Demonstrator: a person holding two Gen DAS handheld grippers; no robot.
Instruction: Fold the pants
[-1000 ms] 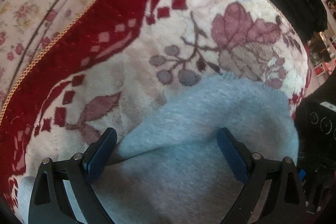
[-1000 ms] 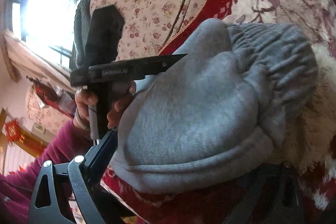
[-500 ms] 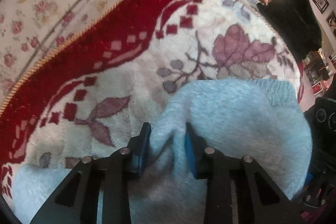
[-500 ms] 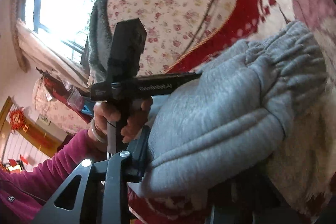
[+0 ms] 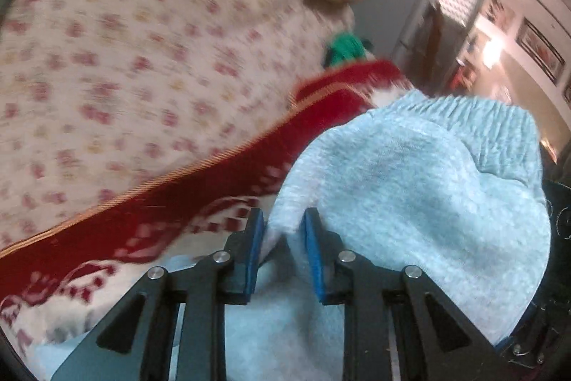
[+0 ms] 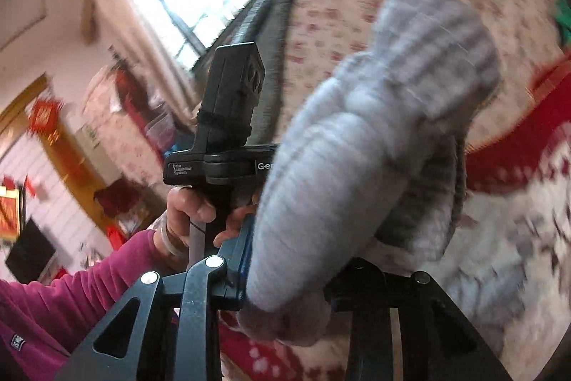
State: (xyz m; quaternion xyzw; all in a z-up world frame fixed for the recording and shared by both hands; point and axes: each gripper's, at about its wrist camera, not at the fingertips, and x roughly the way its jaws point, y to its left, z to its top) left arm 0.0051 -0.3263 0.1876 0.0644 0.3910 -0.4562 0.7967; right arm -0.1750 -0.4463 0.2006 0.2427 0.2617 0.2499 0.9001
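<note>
While lifted | both hand-held grippers (image 5: 284, 224) (image 6: 285, 259) clamp grey pants (image 5: 410, 188)

Two tongs (image 5: 283, 224), one gray pants (image 5: 410, 188), one red blanket (image 5: 150, 220).

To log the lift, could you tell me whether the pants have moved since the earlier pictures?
Yes: the pants have risen off the rug, their waistband now nearing its far edge.
</note>
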